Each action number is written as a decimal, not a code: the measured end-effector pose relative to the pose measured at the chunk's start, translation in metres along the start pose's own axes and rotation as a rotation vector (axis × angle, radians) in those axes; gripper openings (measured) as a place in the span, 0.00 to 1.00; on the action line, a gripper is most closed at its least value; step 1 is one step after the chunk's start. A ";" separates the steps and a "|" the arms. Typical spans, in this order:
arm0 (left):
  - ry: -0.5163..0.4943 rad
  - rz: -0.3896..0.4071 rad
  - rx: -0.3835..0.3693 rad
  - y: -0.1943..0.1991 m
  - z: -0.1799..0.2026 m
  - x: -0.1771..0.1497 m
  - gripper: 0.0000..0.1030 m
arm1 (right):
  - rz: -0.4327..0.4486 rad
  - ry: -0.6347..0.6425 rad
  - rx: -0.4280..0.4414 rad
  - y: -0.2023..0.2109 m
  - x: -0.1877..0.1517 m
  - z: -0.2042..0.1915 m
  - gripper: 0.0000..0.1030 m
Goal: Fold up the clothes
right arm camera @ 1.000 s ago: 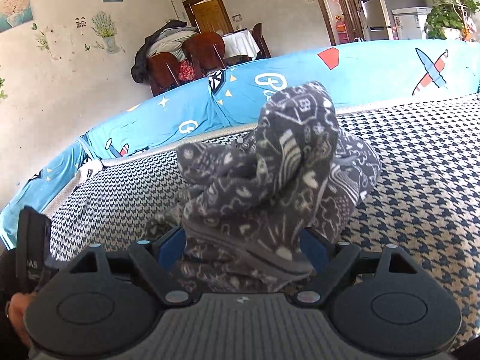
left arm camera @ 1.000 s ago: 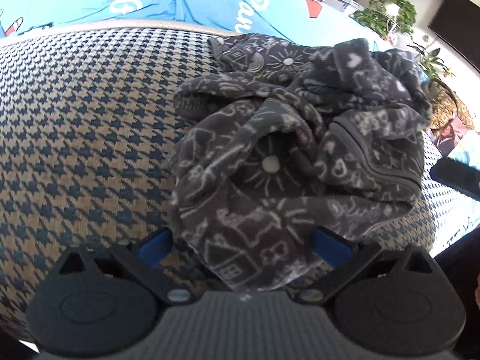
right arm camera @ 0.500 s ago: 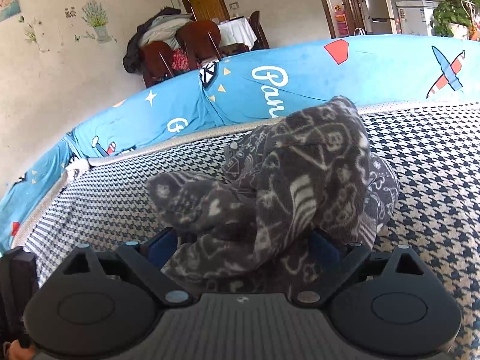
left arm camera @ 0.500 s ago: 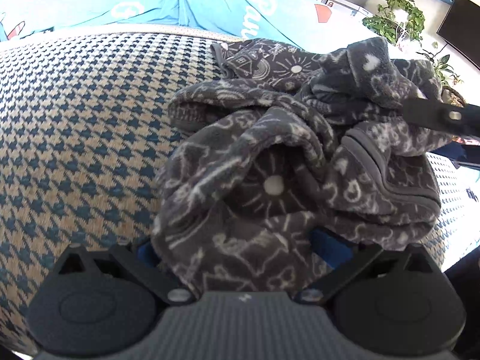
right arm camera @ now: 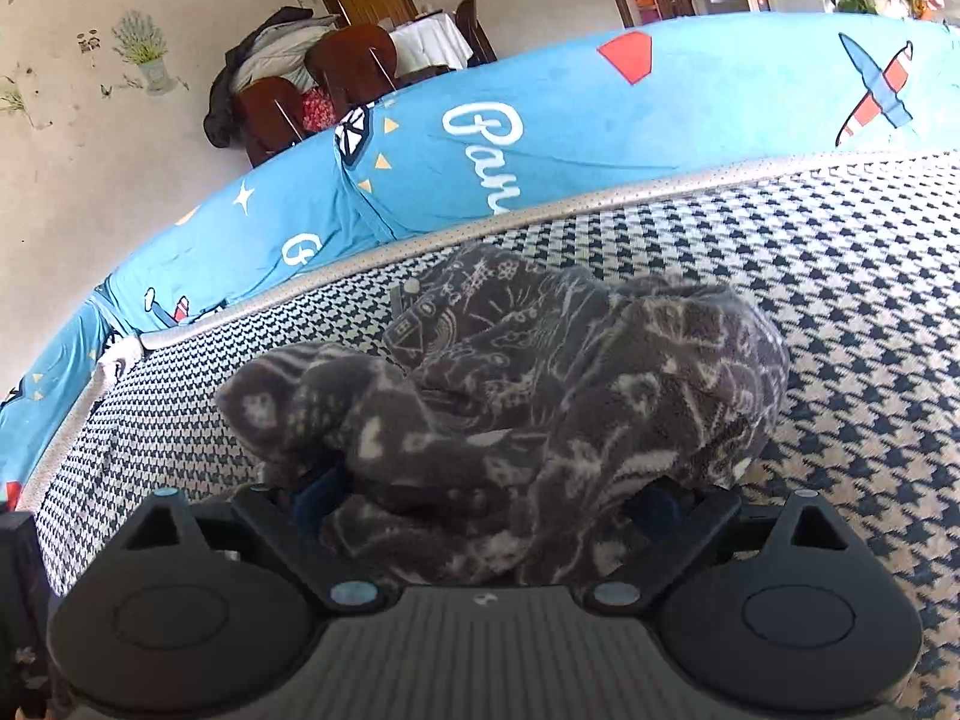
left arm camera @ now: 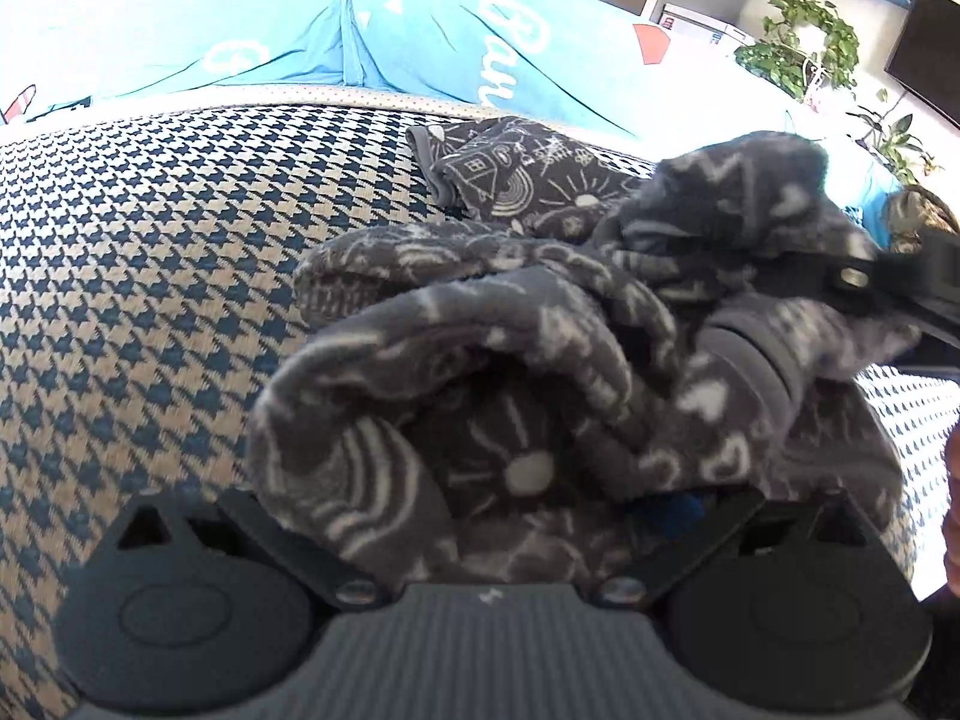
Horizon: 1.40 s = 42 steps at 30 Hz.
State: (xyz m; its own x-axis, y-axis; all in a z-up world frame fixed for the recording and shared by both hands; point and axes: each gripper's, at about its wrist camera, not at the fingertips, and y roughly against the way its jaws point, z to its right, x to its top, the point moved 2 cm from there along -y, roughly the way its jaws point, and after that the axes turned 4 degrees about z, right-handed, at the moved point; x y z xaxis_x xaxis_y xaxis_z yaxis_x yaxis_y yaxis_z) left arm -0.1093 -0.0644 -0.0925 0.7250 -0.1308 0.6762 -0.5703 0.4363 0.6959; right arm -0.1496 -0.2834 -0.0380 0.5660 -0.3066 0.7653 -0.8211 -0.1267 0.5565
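A dark grey fleece garment (left arm camera: 570, 324) with white doodle prints lies bunched on the houndstooth cover (left arm camera: 150, 276). It also shows in the right wrist view (right arm camera: 540, 384). My left gripper (left arm camera: 498, 510) has the cloth heaped between its wide-set fingers, which the fleece mostly hides. My right gripper (right arm camera: 492, 498) likewise has cloth piled between its wide-set fingers, with blue pads (right arm camera: 315, 489) just showing. The right gripper's black finger (left arm camera: 888, 282) shows at the right of the left wrist view, against the garment's far fold.
A blue printed cushion (right arm camera: 540, 138) runs along the back of the houndstooth surface (right arm camera: 840, 276). Behind it are wooden chairs (right arm camera: 336, 78) and a wall. Potted plants (left arm camera: 804, 54) and a dark screen (left arm camera: 924, 48) stand at the right.
Both grippers have pushed further into the garment, so cloth now covers their fingers. The raised fold in the right wrist view has come down lower onto the surface.
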 end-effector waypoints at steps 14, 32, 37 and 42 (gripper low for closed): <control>-0.144 0.068 -0.005 -0.013 0.016 0.044 1.00 | 0.092 -0.122 -0.299 0.016 0.010 0.060 0.92; -0.065 0.039 -0.082 -0.038 0.005 0.072 1.00 | -0.054 -0.473 -0.082 -0.042 -0.003 0.095 1.00; -0.036 0.066 -0.077 -0.036 0.002 0.079 1.00 | -0.056 -0.483 -0.036 -0.050 -0.005 0.087 1.00; -0.041 0.082 -0.071 -0.034 0.002 0.083 1.00 | -0.048 -0.491 -0.011 -0.053 -0.004 0.080 1.00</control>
State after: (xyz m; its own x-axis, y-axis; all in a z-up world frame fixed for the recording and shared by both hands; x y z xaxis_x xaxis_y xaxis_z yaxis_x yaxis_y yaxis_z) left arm -0.0301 -0.0916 -0.0596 0.6600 -0.1281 0.7403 -0.5970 0.5087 0.6203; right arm -0.1141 -0.3511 -0.0970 0.4993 -0.7091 0.4979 -0.7928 -0.1421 0.5926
